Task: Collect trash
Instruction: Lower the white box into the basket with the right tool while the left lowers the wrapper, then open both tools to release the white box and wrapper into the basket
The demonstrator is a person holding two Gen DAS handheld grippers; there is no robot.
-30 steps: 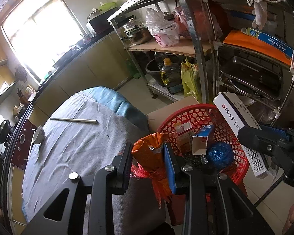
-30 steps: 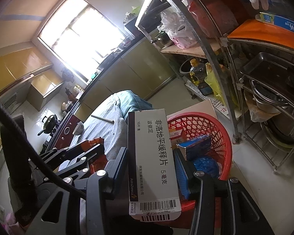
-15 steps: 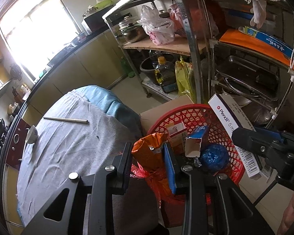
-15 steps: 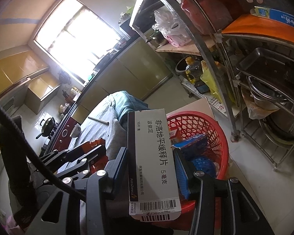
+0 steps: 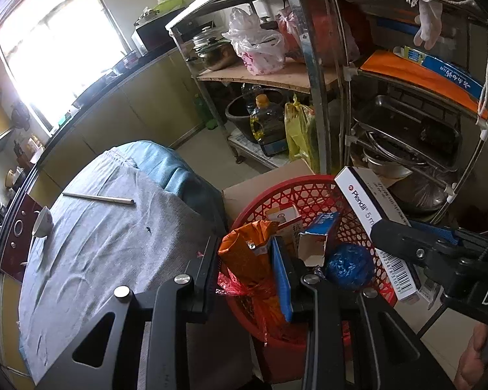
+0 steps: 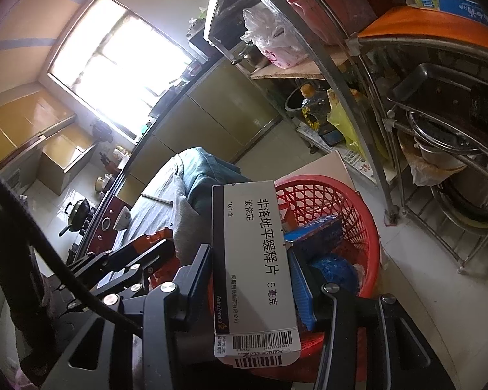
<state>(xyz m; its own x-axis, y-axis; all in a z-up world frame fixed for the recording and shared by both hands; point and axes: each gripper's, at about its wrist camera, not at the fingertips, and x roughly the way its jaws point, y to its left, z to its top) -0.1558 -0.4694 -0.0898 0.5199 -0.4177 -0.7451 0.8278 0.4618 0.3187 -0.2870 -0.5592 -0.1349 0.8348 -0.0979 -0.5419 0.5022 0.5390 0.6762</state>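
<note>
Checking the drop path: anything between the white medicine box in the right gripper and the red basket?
Nothing visible blocks it. The white medicine box is clamped in the right gripper over the red basket, whose top is open. Trash already lies inside.

We see the basket (image 5: 312,195) just right of the table (image 5: 97,247), a cardboard carton (image 5: 263,178) behind it and the shelf rack (image 5: 312,74) beyond. In the basket lie a small box (image 5: 318,239) and a crumpled ball (image 5: 349,265). On the table — well apart from the basket — lie a stick (image 5: 97,197) and, nearer the left edge, a cup (image 5: 43,224).
</note>
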